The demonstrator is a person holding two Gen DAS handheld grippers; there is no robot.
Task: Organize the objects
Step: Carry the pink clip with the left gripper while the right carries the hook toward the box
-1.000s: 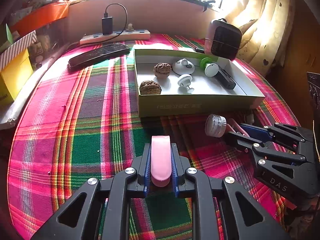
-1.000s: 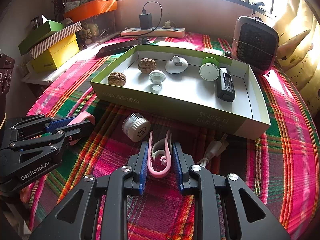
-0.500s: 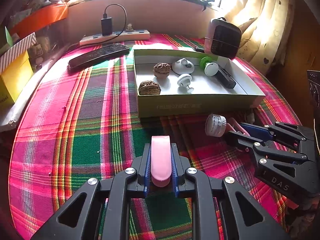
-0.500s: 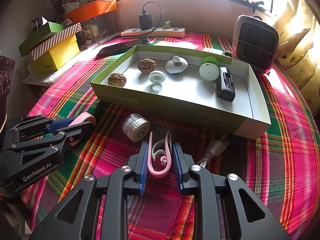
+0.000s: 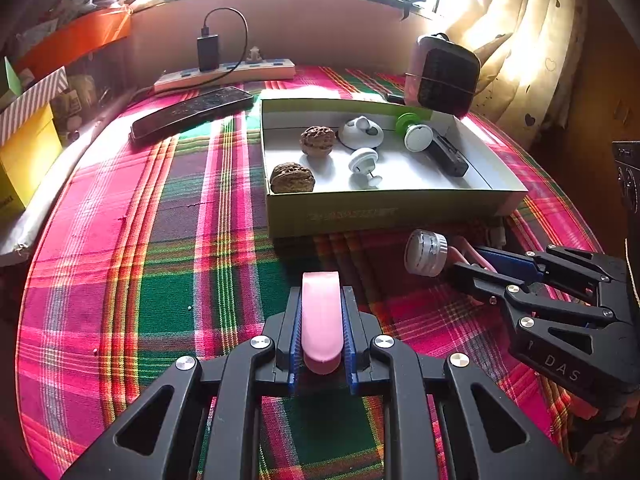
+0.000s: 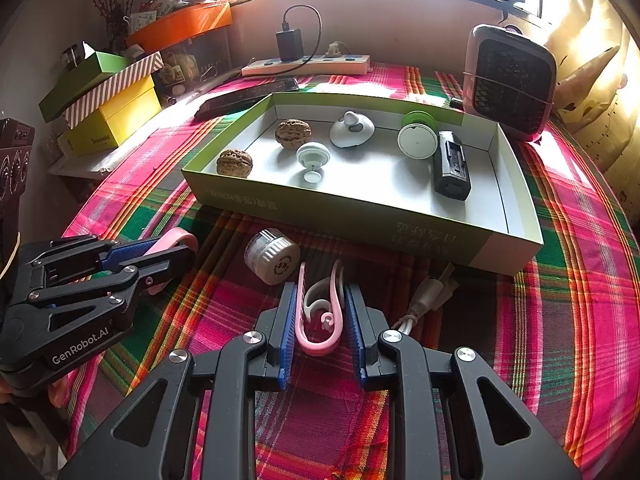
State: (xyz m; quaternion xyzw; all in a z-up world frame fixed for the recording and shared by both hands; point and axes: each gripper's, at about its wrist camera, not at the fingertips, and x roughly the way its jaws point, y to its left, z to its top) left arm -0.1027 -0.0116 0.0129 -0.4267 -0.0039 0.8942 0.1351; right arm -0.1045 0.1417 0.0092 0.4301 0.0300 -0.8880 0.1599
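Left gripper (image 5: 321, 322) clamped on a pink clip (image 5: 321, 316) above the plaid tablecloth (image 5: 168, 240). Right gripper (image 5: 476, 262) low at right, its tips beside a small white jar (image 5: 425, 253) lying on its side, pink piece between the tips. Green tray (image 5: 384, 212) behind holds two walnuts (image 5: 292, 178), white knobs, green-white disc, black device. Phone (image 5: 192, 114), power strip (image 5: 226, 76) and heater (image 5: 442, 74) farther back.

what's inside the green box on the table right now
Inside the green box: two walnuts, two white knobs, a green-and-white disc and a black-and-grey gadget. Its near wall hides a strip of the floor.
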